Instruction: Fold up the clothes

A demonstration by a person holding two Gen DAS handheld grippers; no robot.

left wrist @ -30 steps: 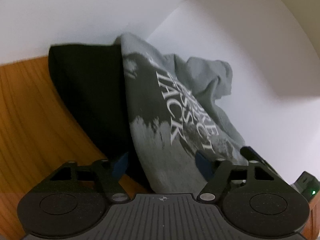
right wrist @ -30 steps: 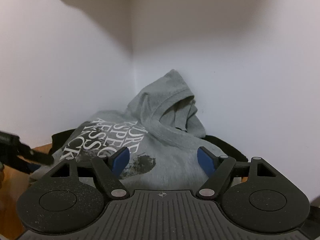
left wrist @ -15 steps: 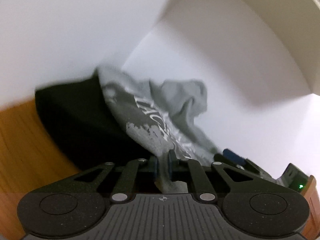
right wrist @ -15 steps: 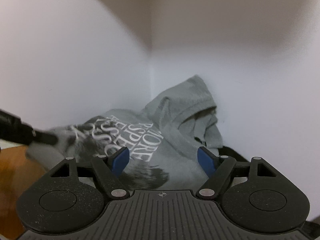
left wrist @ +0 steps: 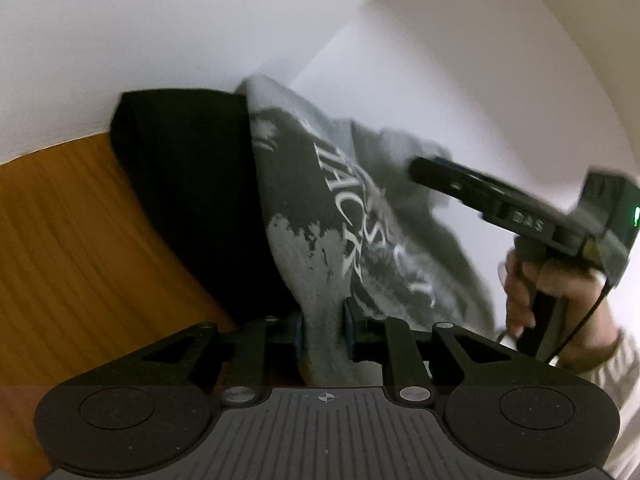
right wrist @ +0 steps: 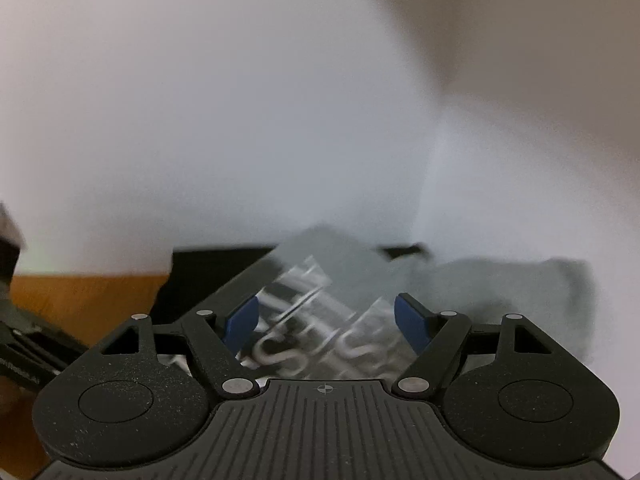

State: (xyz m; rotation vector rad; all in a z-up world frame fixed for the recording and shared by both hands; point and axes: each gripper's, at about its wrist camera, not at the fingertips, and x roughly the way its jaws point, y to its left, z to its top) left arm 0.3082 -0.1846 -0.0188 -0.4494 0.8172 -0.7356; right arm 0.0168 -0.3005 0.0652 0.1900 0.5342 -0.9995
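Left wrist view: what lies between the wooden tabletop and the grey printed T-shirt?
A black garment lies between the wooden tabletop and the grey printed T-shirt, which partly overlaps it; the left wrist view shows this.

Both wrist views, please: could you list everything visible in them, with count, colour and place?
Grey shirt: one, grey with white lettering, heaped in the wall corner over the black cloth, its near edge pinched in the left tool.
Black cloth: one, black, on the table under and left of the shirt.
Table: one, orange-brown wood, bare at the left.
Walls: white, meeting in a corner behind the clothes.
Left tool: black with blue pads, shut on the shirt.
Right tool: black with blue pads, open above the lettering.
Hand: one, gripping the right tool's handle, pale sleeve at the wrist.
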